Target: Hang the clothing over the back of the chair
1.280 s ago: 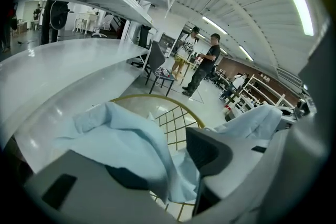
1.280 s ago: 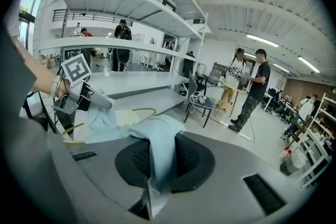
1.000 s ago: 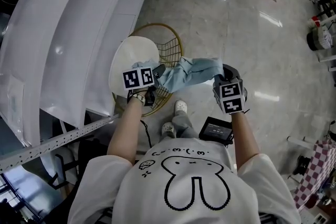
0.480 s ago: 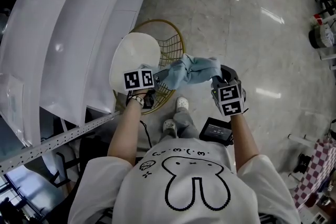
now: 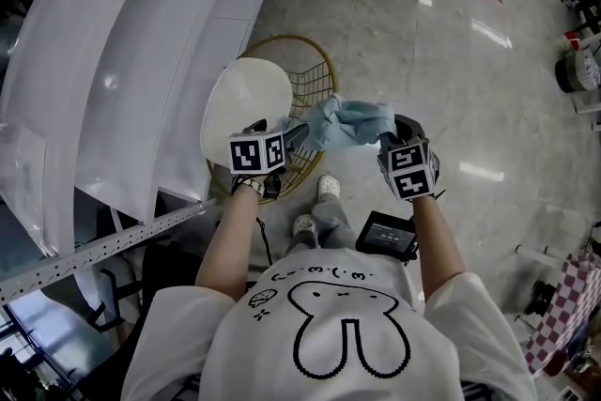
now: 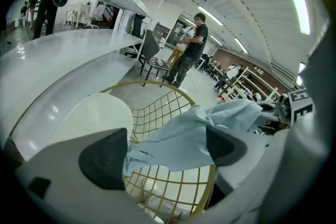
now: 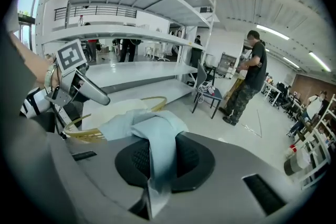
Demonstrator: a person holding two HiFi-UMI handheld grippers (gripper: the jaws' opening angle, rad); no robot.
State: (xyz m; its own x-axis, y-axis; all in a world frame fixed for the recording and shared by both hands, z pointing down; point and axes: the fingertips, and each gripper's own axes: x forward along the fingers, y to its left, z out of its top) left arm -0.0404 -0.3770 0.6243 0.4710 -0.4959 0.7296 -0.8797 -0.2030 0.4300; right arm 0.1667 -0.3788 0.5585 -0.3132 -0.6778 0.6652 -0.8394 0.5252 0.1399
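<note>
Head view: the blue garment (image 5: 352, 122) hangs bunched above the chair (image 5: 315, 75), not draped yet.

Left gripper view: the left tongs (image 6: 168, 149) have just opened wide, the garment loose between them.

Right gripper view: the right tongs (image 7: 163, 157) are pinching its other end. Laying it over the back looks like all that remains.

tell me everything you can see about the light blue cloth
The clothing is a thin, soft-looking pale blue fabric, bunched and creased, held in the air over the gold wire back of the chair. The right gripper is shut on one end; the other end hangs loose inside the left gripper, whose jaws have just been opening.
</note>
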